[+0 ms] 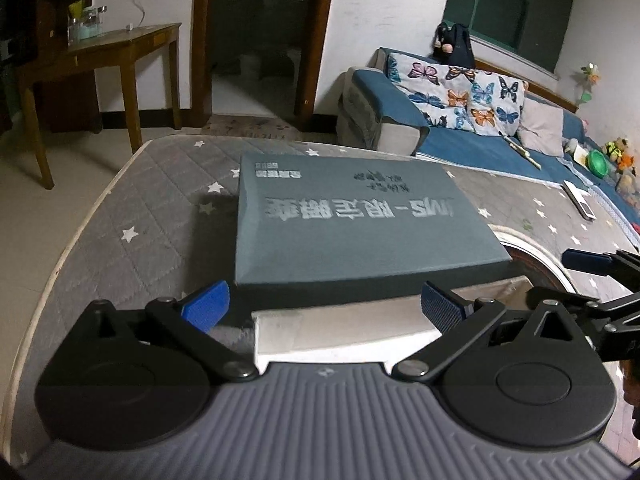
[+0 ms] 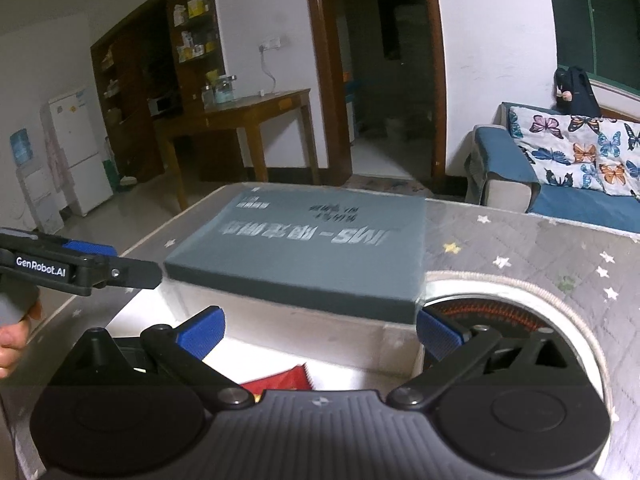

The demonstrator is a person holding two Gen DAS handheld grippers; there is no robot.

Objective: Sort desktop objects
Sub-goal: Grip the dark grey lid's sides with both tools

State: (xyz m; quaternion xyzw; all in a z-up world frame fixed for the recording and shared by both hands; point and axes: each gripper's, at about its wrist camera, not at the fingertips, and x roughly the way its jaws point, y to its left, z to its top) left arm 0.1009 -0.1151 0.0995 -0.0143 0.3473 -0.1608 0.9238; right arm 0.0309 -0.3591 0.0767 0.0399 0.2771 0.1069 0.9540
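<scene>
On the starred grey cover (image 1: 152, 216) — a grey lid (image 1: 352, 224) lay askew over my white box (image 2: 280, 344).
Left gripper (image 1: 325, 305) and right gripper (image 2: 320, 330) hovered near it — fingers wide, holding nothing.

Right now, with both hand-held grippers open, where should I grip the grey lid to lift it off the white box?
Take the grey lid by its near edge, where it overhangs the white box. Come in level from the front with the right hand-held gripper, one finger above and one below the thin slab. Its top is too broad to span.
</scene>
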